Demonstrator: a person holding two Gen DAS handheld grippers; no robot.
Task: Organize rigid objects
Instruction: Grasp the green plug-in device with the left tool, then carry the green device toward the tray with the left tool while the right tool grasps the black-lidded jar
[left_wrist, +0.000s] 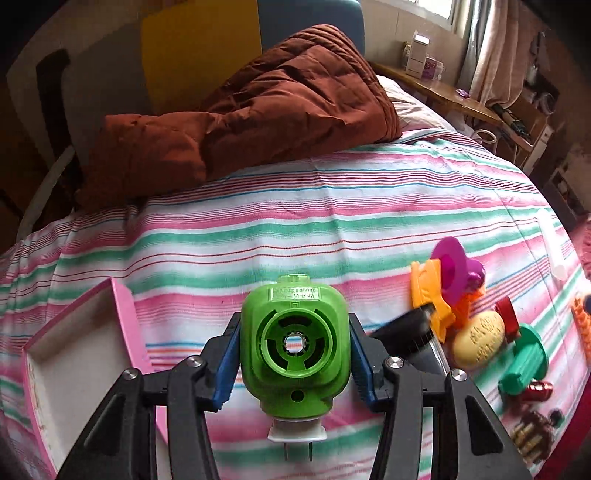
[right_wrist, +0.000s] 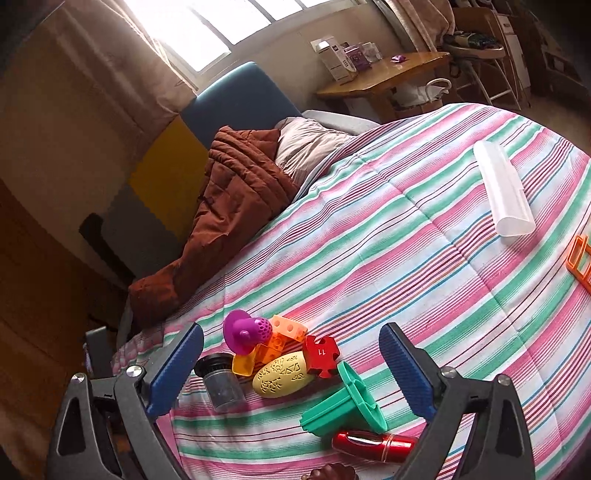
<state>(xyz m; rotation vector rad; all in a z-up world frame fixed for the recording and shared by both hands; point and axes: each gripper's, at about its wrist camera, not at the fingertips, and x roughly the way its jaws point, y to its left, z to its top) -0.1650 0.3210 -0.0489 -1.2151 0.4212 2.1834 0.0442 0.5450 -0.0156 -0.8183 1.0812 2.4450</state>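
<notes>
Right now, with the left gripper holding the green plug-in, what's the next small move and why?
Probably swing the left gripper left and a little forward, to bring the green plug-in over the open pink box. The jaws are shut on the plug-in's sides, the box sits just to its left with bare floor showing, and the right gripper hangs open over the toy pile, out of the way.

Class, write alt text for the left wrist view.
The left tool grips a green plug-in device above a striped bedspread. An open pink box sits left; small plastic toys cluster right.
</notes>
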